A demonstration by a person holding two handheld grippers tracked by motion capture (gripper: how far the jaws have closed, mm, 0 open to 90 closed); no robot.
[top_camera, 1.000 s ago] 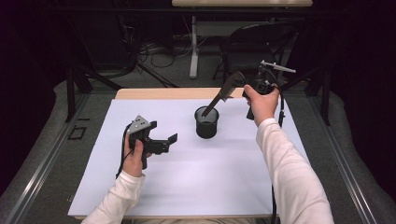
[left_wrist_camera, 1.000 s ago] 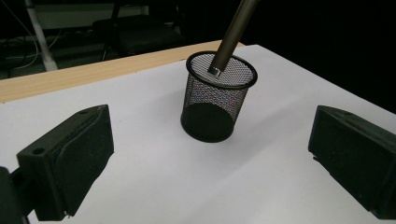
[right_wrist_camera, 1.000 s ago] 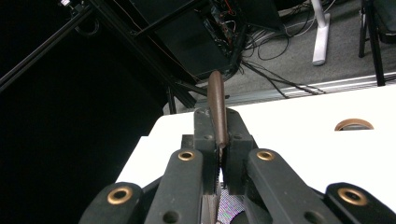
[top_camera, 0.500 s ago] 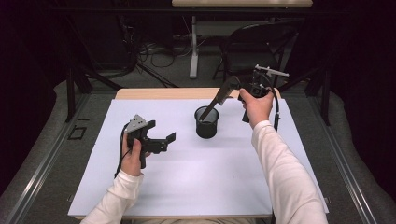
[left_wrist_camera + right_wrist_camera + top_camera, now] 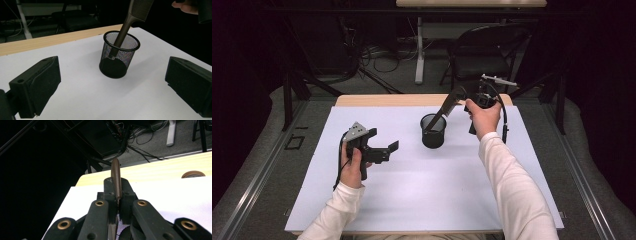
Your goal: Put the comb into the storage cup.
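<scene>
A black mesh cup [image 5: 433, 131] [image 5: 118, 56] stands upright on the white sheet [image 5: 412, 195], a little behind its middle. My right gripper [image 5: 459, 96] [image 5: 117, 195] is shut on the toothed end of a dark comb [image 5: 443, 110] [image 5: 126, 25] [image 5: 116, 177]. The comb slants down to the left, and its narrow handle reaches inside the cup, leaning over the rim. My left gripper [image 5: 384, 141] [image 5: 112, 86] hovers left of the cup, open and wide, with nothing between its jaws. It points toward the cup.
The sheet covers a wooden table whose bare back edge [image 5: 377, 100] shows behind the cup. A black chair [image 5: 484, 55] and cables stand on the floor beyond. A round cable hole [image 5: 193, 174] sits in the wood.
My right hand has sunk a little and moved left, and the comb's handle has gone deeper into the cup. The left gripper has stayed put.
</scene>
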